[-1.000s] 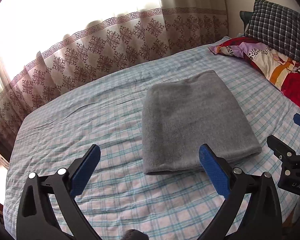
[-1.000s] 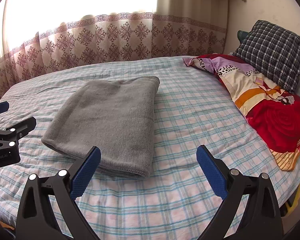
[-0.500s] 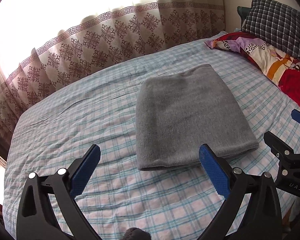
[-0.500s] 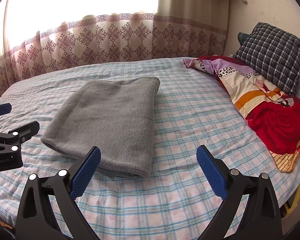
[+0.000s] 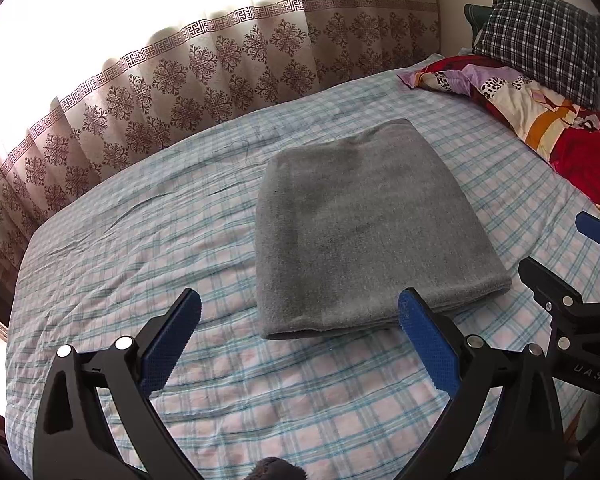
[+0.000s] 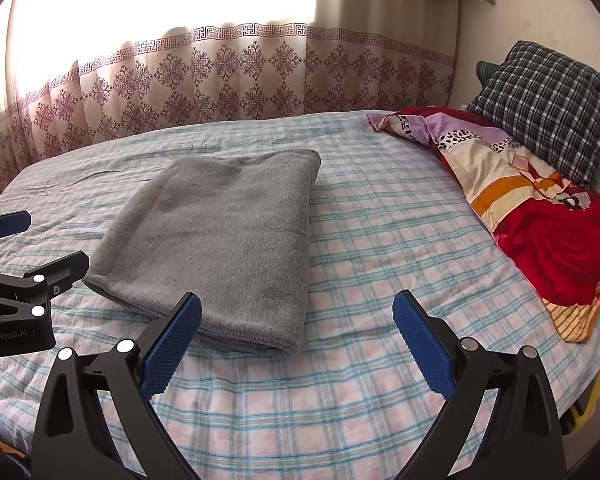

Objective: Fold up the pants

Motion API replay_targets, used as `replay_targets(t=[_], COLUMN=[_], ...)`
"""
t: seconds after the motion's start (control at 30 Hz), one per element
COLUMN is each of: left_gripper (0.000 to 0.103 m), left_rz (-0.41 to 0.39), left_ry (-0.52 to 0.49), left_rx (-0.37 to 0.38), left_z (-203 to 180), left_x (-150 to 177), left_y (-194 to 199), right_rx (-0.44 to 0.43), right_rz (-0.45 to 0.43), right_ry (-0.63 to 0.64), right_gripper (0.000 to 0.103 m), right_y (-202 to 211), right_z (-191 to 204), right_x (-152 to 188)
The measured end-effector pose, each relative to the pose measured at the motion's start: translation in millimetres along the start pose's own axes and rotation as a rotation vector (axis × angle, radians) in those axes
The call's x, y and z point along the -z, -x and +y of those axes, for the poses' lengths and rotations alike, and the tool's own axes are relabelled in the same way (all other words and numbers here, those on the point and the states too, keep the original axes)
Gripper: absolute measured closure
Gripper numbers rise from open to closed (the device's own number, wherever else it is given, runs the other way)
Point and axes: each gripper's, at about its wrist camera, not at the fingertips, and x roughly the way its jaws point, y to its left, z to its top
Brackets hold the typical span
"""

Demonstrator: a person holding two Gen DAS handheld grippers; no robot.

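Left gripper (image 5: 299,340): jaws spread wide; nothing between the blue pads (image 5: 171,346); fingers pointing forward and slightly downward; held above the surface, touching nothing
Right gripper (image 6: 297,340): jaws spread wide; nothing between the blue pads (image 6: 423,348); fingers pointing forward and slightly downward; touching nothing
Relative position: the two units side by side, apart from each other; each unit's finger visible at the edge of the other's wrist view

The left gripper (image 6: 20,264) body reads "GenRobot.AI"; the right gripper (image 5: 572,264) body shows partial letters "DAS".
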Motion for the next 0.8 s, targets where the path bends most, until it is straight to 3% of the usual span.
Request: replay_targets(t=[0.8], left_gripper=[0.003], left_rz=[-0.002], left_ry=[-0.027], left_rx=[0.011], left_z=[-6.1], left_x=[2.9], left_y=[-1.3], right_rx=[0.001], right_rz=[0.009], right_ry=[-0.005], right_gripper=[0.007], right_y=[-3.6], right_z=[-3.1], right_x=[1.8])
